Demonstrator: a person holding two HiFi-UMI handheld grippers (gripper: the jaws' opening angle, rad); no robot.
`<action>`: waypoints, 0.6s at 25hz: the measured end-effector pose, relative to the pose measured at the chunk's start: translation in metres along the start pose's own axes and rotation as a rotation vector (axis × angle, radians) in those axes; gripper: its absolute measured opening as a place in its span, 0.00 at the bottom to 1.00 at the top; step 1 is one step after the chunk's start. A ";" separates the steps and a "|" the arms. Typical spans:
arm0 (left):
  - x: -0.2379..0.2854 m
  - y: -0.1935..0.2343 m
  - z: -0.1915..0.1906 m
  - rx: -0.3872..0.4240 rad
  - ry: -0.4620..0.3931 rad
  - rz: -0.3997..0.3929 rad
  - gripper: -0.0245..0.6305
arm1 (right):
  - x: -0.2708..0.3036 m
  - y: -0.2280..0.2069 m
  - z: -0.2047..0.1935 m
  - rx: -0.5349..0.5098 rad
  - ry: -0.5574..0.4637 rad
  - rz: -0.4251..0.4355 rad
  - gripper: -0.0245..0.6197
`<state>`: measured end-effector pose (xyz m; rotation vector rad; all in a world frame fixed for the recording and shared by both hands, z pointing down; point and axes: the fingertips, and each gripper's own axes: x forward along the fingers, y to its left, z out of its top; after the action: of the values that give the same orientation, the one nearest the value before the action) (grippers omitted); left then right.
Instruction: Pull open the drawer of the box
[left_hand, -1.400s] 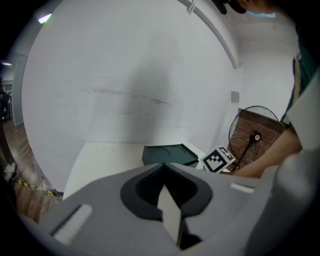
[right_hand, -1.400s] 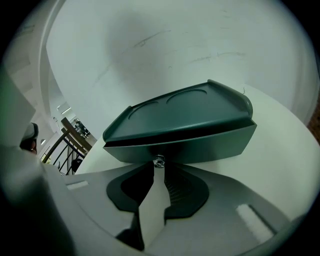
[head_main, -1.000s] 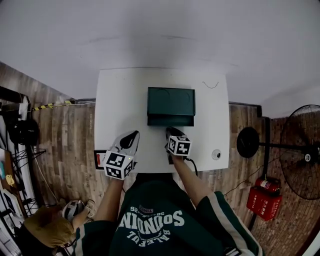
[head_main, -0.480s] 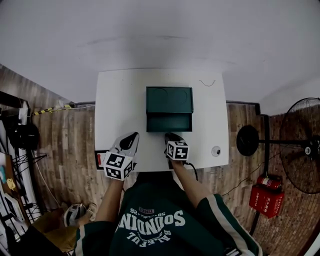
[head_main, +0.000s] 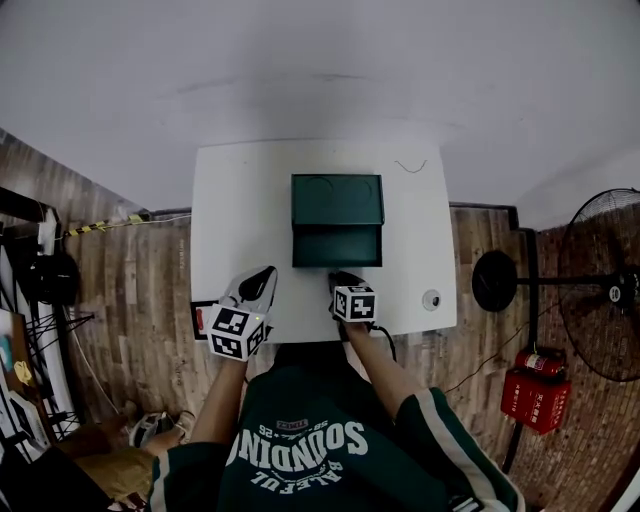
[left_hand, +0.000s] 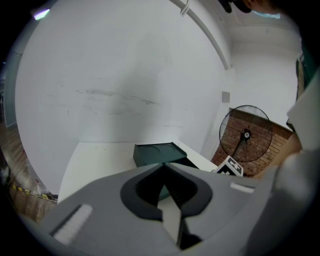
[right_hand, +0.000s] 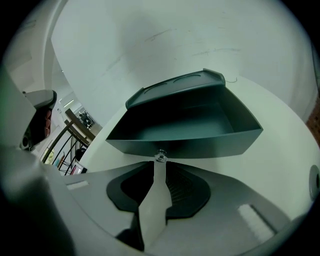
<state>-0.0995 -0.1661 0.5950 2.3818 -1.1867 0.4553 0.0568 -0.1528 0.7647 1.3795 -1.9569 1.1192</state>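
A dark green box (head_main: 338, 198) stands on the white table (head_main: 235, 210). Its drawer (head_main: 337, 246) is pulled out toward me and its inside (right_hand: 185, 122) looks empty. My right gripper (head_main: 341, 274) is at the drawer's front, shut on the small clear knob (right_hand: 160, 156); in the right gripper view the fingertips (right_hand: 158, 167) meet just under it. My left gripper (head_main: 266, 272) hovers over the table's front left, shut with nothing in it, well left of the drawer. The left gripper view shows the box (left_hand: 152, 153) beyond the shut left gripper (left_hand: 163, 166).
A small round object (head_main: 431, 299) lies near the table's front right corner, and a thin squiggle of wire (head_main: 410, 166) at the back right. A standing fan (head_main: 600, 290) and a red fire extinguisher (head_main: 533, 398) are on the floor to the right.
The drawer has slid farther out of the box toward me, with the right gripper drawing back along with it. The left gripper has stayed in place.
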 end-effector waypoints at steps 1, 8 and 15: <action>0.000 0.000 0.001 0.002 -0.001 -0.002 0.12 | -0.001 0.001 -0.003 0.004 0.007 0.003 0.14; 0.008 -0.003 0.018 0.036 -0.029 -0.021 0.12 | -0.031 0.003 0.003 -0.021 -0.059 0.018 0.12; 0.013 0.002 0.053 0.078 -0.078 -0.020 0.12 | -0.084 0.009 0.087 -0.125 -0.289 0.034 0.04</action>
<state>-0.0884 -0.2033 0.5568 2.4963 -1.1975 0.4126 0.0850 -0.1800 0.6500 1.5134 -2.2171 0.8317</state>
